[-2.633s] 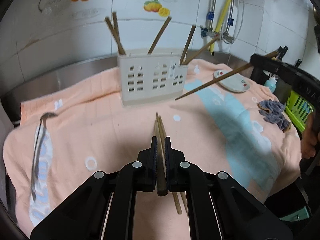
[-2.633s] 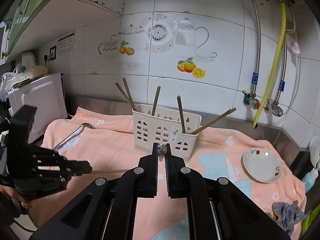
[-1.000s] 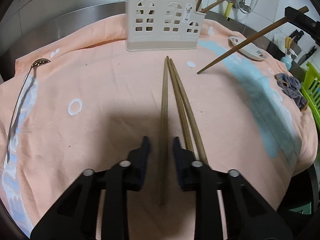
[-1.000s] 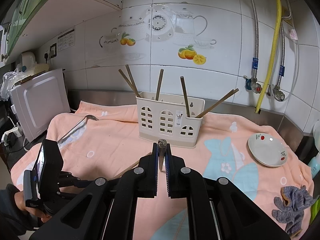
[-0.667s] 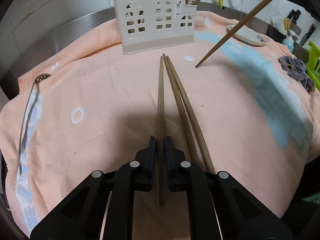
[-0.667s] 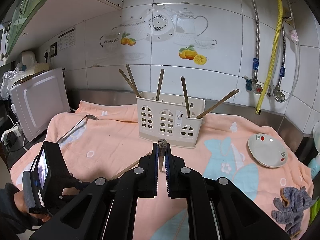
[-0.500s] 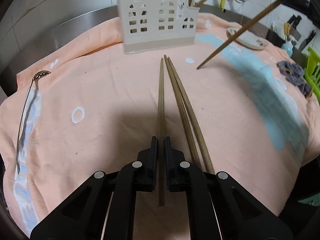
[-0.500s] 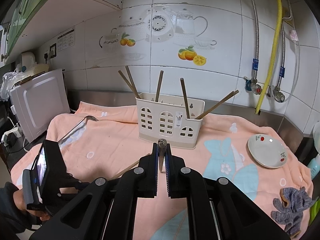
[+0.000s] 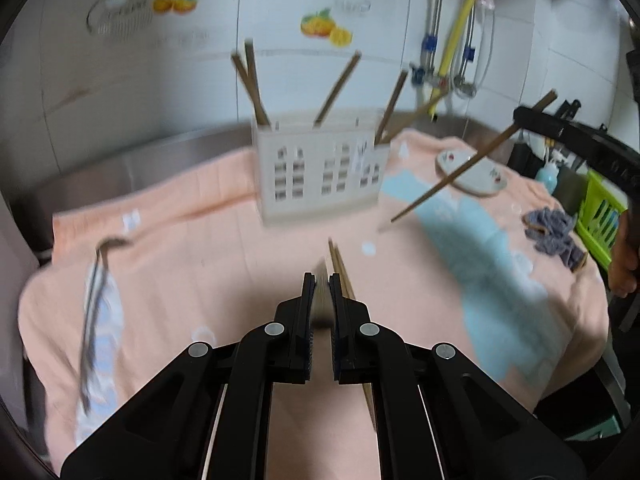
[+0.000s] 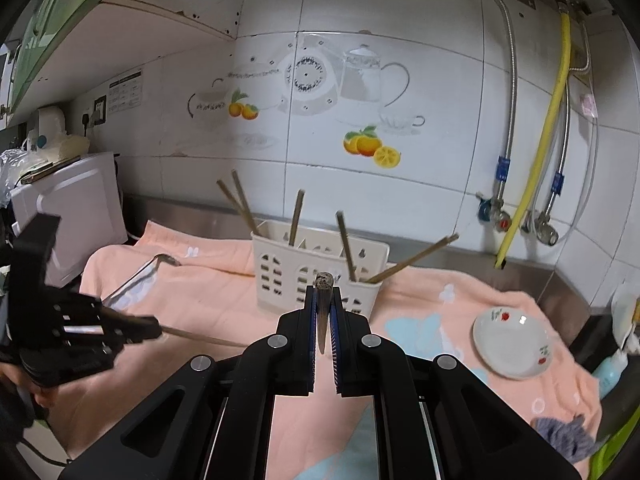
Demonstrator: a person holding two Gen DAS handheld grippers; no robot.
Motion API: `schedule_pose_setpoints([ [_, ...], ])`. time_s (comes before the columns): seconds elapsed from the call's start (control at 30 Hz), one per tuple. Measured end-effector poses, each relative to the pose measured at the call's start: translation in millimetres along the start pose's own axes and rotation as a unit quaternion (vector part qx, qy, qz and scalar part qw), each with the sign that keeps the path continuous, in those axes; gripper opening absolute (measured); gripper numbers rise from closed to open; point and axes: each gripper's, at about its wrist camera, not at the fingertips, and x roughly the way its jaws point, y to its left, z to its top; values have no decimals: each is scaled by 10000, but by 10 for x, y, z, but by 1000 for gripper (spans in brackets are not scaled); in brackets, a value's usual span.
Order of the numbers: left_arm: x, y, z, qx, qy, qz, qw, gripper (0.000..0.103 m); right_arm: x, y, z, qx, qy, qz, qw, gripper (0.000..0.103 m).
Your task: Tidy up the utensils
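Progress is partial. Five chopsticks already stand in the white holder (image 10: 318, 268). Your left gripper (image 9: 321, 280) is clamped on one chopstick (image 9: 321, 292) in front of the holder. Your right gripper (image 10: 323, 300) pinches another chopstick (image 10: 322, 312). Two loose chopsticks (image 9: 340, 266) remain on the towel (image 9: 200, 264) before the holder, and a ladle (image 9: 98, 276) lies left of it.

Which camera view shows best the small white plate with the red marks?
The right wrist view: the white plate is sharp and unobstructed there. In the left wrist view it is blurred and crossed by a chopstick.
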Motion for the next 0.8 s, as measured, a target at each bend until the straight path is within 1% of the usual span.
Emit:
schedule_pose_setpoints([
  [0.17, -64, 10, 293, 82, -137, -50, 9999, 6, 48, -91, 200, -127, -67, -99, 9998, 6],
  [0.3, -141, 15, 508, 151, -289, -78, 9994, 6, 50, -150, 357, -217, -226, -197, 9993, 6],
  [0.43, -262, -2, 788, 269, -505, -61, 9983, 6, 41, -186, 553, -266, -456, -244, 9983, 6],
  [0.57, -433, -55, 1088, 452, -781, -32, 9959, 6, 98, -213, 748, -323, -570, -331, 9973, 6],
  [0.7, -580, -106, 1368, 607, -1063, 59, 9925, 6, 228, -253, 860, -331, -520, -383, 9974, 6],
  [0.8, -605, -97, 1531, 634, -1185, 147, 9908, 6, 383, -291, 897, -279, -378, -348, 9983, 6],
])
